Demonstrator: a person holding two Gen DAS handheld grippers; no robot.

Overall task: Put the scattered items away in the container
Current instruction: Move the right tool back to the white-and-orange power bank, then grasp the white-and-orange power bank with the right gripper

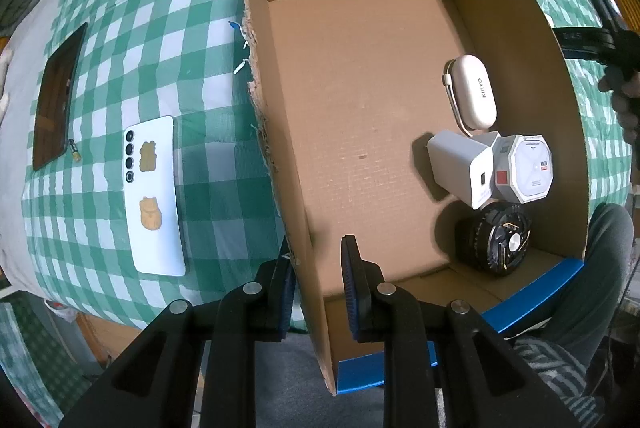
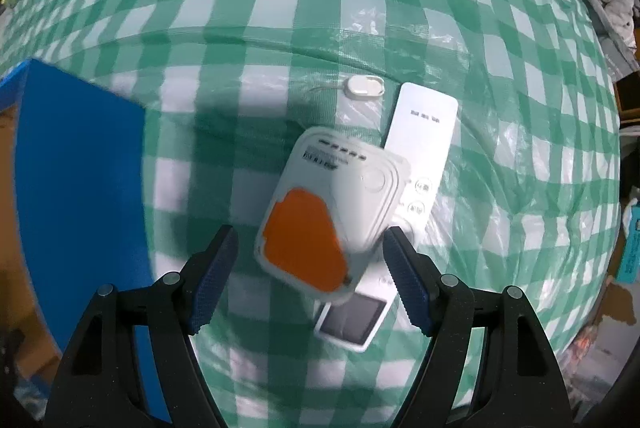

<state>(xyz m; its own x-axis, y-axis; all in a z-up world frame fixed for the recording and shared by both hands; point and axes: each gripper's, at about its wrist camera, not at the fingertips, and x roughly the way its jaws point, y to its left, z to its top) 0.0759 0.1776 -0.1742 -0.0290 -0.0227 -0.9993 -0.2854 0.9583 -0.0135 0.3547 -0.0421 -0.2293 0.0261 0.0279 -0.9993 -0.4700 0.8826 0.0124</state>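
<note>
The green-and-white checked cloth [image 1: 168, 40] is spreading under everything, and I am taking the cardboard box [image 1: 360, 116] as my landmark: brown inside, blue-taped along its rims, its left wall torn and ragged along the top edge. My left gripper [image 1: 318, 288] is straddling that torn wall near the box's near corner, one blue-padded finger outside and one inside; I cannot tell whether the pads are pressing the cardboard.

Left of the box, a dark tablet [image 1: 58, 96] is lying flat near the cloth's edge, and between it and the box a white phone [image 1: 154, 194] is lying back-up, showing four camera lenses and two tan cat stickers.

Inside the box, against its right wall, four things are sitting clustered: a white oval case [image 1: 474, 90] marked KINYO farthest in, a white charger block [image 1: 460, 168] touching a white-faced octagonal box [image 1: 526, 168], and a black round dial-like object [image 1: 496, 242] nearest.

Right of the box, my right gripper [image 2: 310, 274] is spreading wide open around a white rounded device [image 2: 328, 212] with an orange patch, blurred, not touching either pad. It is lying over a long white remote [image 2: 424, 132] with a small screen. Just beyond it a small white tag [image 2: 364, 86] is resting on the cloth.
</note>
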